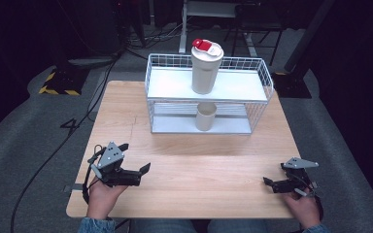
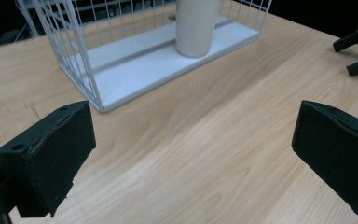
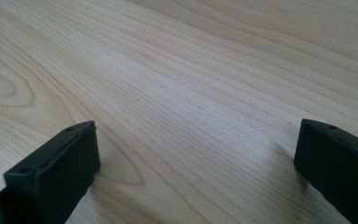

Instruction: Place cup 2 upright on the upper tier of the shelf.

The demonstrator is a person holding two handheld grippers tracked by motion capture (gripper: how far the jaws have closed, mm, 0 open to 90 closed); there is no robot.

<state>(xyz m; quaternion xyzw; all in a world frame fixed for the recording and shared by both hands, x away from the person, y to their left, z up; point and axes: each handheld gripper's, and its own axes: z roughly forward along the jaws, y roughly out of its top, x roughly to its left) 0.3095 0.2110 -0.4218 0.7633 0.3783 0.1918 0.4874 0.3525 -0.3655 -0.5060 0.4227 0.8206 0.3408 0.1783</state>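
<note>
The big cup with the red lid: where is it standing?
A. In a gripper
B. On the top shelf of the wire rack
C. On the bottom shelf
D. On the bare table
B: the high view shows the big cup upright on the wire rack's top shelf, above a smaller cup on the bottom shelf.

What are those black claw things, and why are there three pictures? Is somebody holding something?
Those claws are grippers, tools a person squeezes by hand. The high view looks down on a wooden table: the left gripper and right gripper rest near the front edge, both open and holding nothing. The other two pictures come from small cameras riding on each gripper, looking out between its black jaws. At the back stands a white wire shelf rack. A cream tumbler with a red-and-white lid sits on top, and a small cream cup below.
</note>
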